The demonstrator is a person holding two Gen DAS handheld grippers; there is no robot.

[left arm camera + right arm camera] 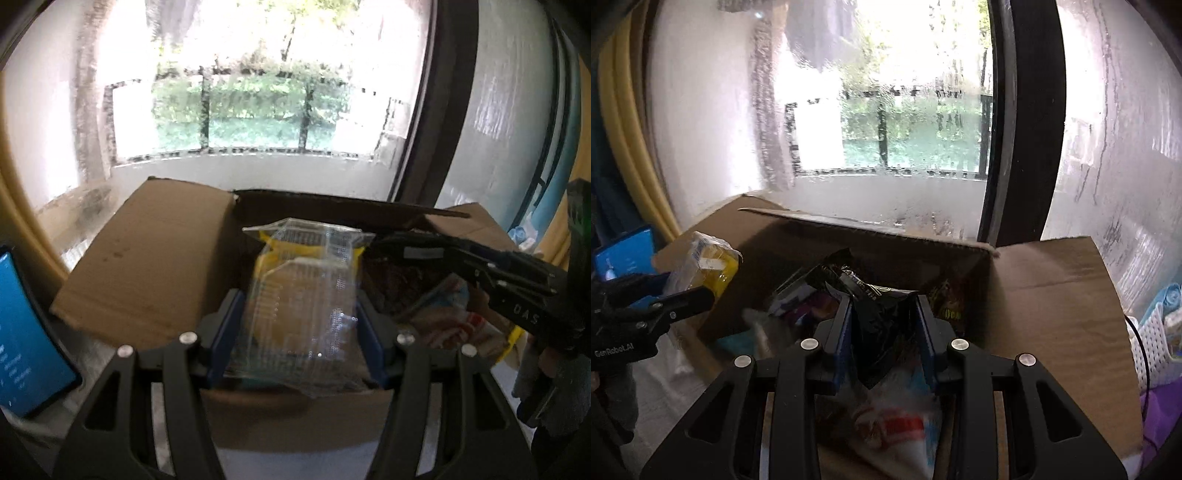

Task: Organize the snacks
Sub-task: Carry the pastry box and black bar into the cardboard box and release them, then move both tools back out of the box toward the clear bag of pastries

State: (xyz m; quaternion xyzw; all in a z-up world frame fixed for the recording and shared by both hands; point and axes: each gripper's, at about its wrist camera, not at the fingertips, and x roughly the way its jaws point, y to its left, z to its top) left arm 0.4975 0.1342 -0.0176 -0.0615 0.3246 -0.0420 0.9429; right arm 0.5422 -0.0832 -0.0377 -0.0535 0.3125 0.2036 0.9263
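Two grippers, one snack packet each, over one cardboard box (pixel 1052 295).

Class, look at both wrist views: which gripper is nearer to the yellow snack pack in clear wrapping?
Left. The left gripper is clamped on the yellow snack pack itself, while the right gripper sits off to its right over the cardboard box, gripping a black packet.

The right gripper (pixel 884 328) pinches a black snack packet (pixel 879 314) over the open cardboard box (pixel 1052 295).
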